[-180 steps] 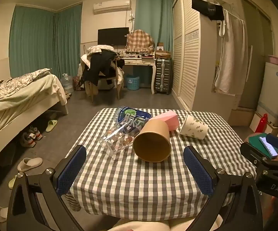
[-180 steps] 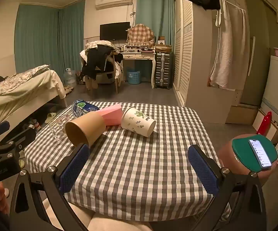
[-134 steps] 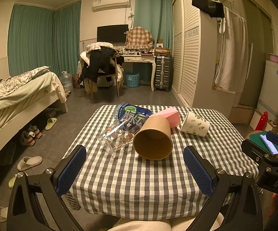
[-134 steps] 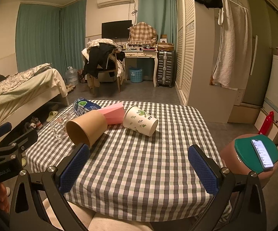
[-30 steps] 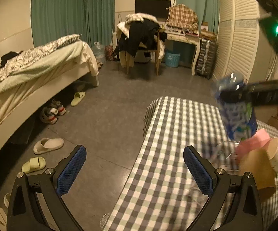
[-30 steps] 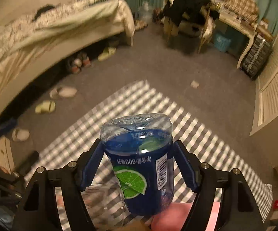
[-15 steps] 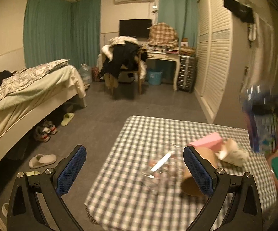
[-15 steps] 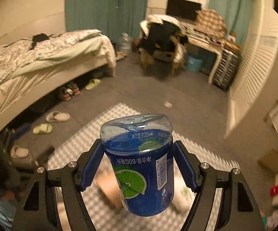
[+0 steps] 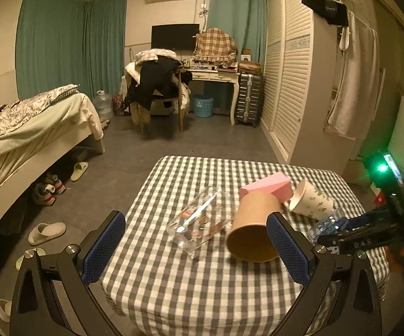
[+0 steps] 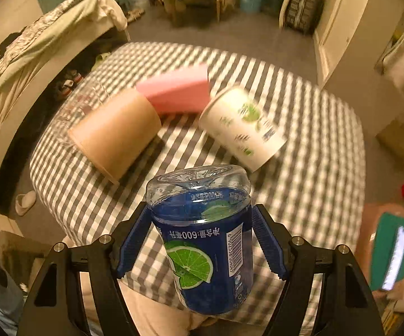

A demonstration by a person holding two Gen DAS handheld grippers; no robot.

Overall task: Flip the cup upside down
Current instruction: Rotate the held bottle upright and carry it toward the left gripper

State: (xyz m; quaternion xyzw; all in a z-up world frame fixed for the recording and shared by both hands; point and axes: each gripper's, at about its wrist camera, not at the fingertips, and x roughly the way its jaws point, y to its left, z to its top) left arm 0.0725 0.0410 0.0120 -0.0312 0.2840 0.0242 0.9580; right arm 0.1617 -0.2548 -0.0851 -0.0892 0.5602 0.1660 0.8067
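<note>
My right gripper (image 10: 202,240) is shut on a blue plastic cup with a lime label (image 10: 204,238), held base up over the table's near right part; it also shows in the left wrist view (image 9: 328,225). My left gripper (image 9: 196,240) is open and empty above the near left of the checked table (image 9: 174,285). A brown paper cup (image 9: 253,225) (image 10: 118,134) and a white leaf-print cup (image 9: 310,200) (image 10: 244,128) lie on their sides.
A pink block (image 9: 266,186) (image 10: 176,91) lies behind the cups. A clear glass container (image 9: 202,221) lies left of the brown cup. A bed (image 9: 20,128) stands on the left, a stool with a phone (image 10: 392,254) at the right.
My right gripper has brought the blue cup down from high above the table toward its near right part. The left wrist view has swung slightly right and nearer the table.
</note>
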